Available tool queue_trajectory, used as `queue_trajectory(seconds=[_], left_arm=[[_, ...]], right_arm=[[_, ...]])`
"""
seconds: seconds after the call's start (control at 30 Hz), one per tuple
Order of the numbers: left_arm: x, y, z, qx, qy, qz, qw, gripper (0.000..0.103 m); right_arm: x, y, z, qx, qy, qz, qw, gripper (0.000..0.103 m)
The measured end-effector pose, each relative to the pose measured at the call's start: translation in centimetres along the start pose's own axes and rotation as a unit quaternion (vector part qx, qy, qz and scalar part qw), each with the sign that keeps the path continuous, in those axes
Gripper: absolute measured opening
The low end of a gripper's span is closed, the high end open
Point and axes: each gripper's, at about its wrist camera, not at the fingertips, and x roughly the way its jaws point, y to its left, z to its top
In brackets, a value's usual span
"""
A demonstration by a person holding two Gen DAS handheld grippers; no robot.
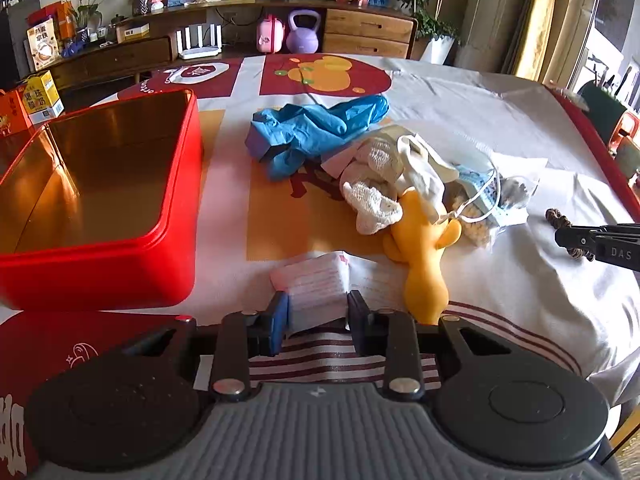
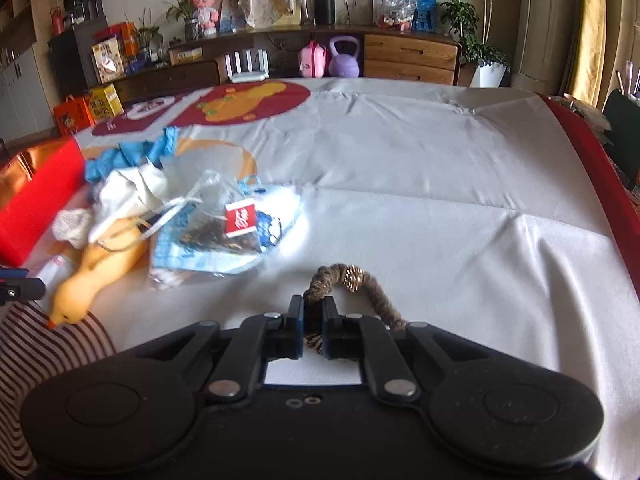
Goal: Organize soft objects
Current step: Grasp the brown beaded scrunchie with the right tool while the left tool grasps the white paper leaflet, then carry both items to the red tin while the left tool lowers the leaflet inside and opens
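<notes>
In the left wrist view my left gripper [image 1: 317, 302] is shut on a white tissue pack with pink print [image 1: 314, 280], which lies on the tablecloth in front of a striped cloth [image 1: 340, 360]. An open red tin [image 1: 176, 208] stands to its left. My right gripper [image 2: 312, 306] is shut on one end of a brown hair scrunchie [image 2: 352, 278], and it also shows at the right edge as the right gripper [image 1: 592, 242]. Between the two grippers lies a heap: blue gloves [image 1: 316, 128], white knitted gloves [image 1: 372, 188], a yellow rubber chicken [image 1: 420, 256] and a bagged face mask [image 1: 484, 196].
A red lid [image 1: 60, 344] lies at the near left beside the tin. The white tablecloth [image 2: 440, 200] stretches bare to the right, up to the table's red edge [image 2: 592, 152]. A wooden sideboard [image 2: 408, 60] with clutter stands behind the table.
</notes>
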Motion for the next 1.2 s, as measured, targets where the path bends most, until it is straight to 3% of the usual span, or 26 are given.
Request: queue_trajectory(seconds=[0.53, 1.2], left_arm=[[-4.7, 0.4, 0.6, -0.016, -0.026, -0.022, 0.9993, 0.031], [-10.4, 5.6, 3.0, -0.043, -0.074, -0.001, 0.9963, 0.031]], right_arm=[[-7.3, 3.9, 2.8, 0.001, -0.050, 0.071, 0.996, 0.008], [-10.2, 15.0, 7.7, -0.085, -0.071, 0.147, 0.983, 0.008]])
